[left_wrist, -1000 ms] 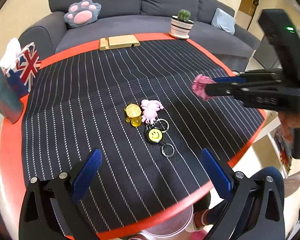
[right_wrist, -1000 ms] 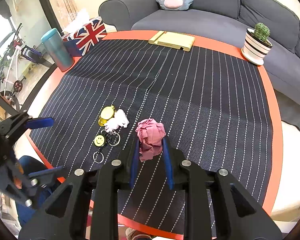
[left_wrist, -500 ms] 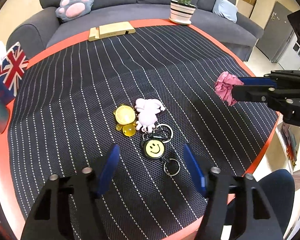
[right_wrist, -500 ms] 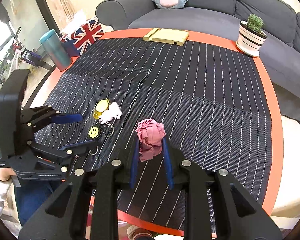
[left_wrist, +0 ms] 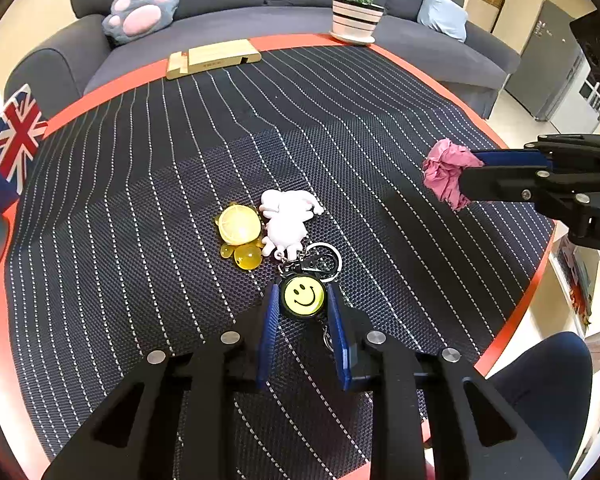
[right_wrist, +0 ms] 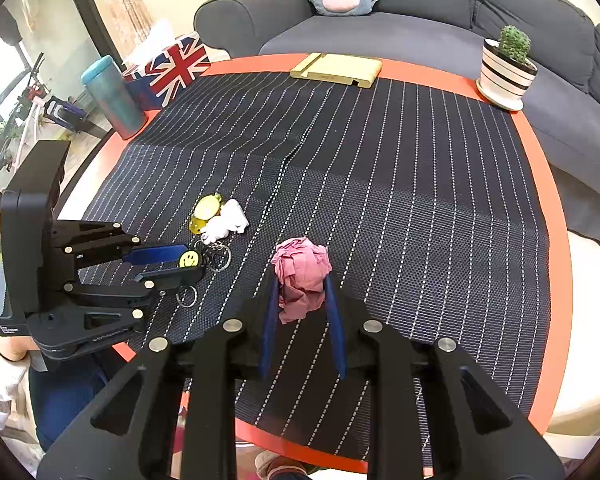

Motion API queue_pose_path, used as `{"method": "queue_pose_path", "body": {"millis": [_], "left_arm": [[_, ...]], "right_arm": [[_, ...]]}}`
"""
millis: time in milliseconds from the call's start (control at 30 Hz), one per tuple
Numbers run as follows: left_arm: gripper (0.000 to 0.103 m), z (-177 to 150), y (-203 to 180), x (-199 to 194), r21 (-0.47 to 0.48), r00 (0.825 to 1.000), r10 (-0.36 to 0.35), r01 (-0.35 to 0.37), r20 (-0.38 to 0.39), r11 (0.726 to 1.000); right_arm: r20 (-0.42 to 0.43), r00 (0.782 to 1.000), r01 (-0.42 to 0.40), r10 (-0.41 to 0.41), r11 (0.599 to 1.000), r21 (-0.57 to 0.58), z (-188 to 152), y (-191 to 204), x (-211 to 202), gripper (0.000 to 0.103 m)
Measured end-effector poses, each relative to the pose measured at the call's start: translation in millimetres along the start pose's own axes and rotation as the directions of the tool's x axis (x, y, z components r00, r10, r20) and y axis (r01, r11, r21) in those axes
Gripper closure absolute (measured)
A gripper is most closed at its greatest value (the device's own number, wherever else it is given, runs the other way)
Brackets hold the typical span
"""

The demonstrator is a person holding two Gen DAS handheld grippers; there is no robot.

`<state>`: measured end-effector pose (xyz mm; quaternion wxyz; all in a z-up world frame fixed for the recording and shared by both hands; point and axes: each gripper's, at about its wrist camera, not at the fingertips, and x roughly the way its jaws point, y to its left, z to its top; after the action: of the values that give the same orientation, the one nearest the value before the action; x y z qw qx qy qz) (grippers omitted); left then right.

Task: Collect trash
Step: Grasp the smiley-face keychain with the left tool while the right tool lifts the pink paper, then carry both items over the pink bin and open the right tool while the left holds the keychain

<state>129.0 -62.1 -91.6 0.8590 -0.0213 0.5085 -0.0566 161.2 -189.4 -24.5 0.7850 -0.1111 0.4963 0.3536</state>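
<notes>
**Both grippers closed on their finds above the striped table**

The right gripper (right_wrist: 302,300) pinches a crumpled pink paper wad (right_wrist: 302,272) between its blue pads; the wad sticks out past the fingertips and hangs over the near right part of the round orange-rimmed table (right_wrist: 556,216), above its black pinstriped woven mat (right_wrist: 420,184). From the left wrist view the same wad (left_wrist: 446,172) shows near the table's right edge.

The left gripper (left_wrist: 303,304) has its jaws drawn in around a round yellow smiley-face keychain badge (left_wrist: 303,295), which sits between the blue pads near the table's front edge; whether the pads actually touch it cannot be told. Metal key rings (left_wrist: 324,256) join the badge to a white plush charm (left_wrist: 288,220) and a translucent yellow lemon-slice charm (left_wrist: 239,226) lying just beyond.

Along the far edge stand a flat wooden block (left_wrist: 214,58) and a striped pot with a cactus (left_wrist: 357,20). A Union Jack tissue box (right_wrist: 172,70) and a teal tumbler (right_wrist: 114,96) sit at the left edge.
</notes>
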Motion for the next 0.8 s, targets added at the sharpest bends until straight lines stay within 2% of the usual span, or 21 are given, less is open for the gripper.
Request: {"method": "queue_pose_path", "body": {"millis": [467,800], "left_arm": [[0.079,-7,-4,-38,0.033,0.998,-0.013,0.011,0.061,0.999],[0.079,-23,-18,-80,0.085,0.992,-0.034,0.024,0.121,0.996]], "right_arm": [[0.042,0.999,-0.012,0.013,1.000,-0.024,-6,21,-18,0.080],[0.078,0.997,-0.017,0.022,0.998,-0.064,-28,48,-42,0.080]]}}
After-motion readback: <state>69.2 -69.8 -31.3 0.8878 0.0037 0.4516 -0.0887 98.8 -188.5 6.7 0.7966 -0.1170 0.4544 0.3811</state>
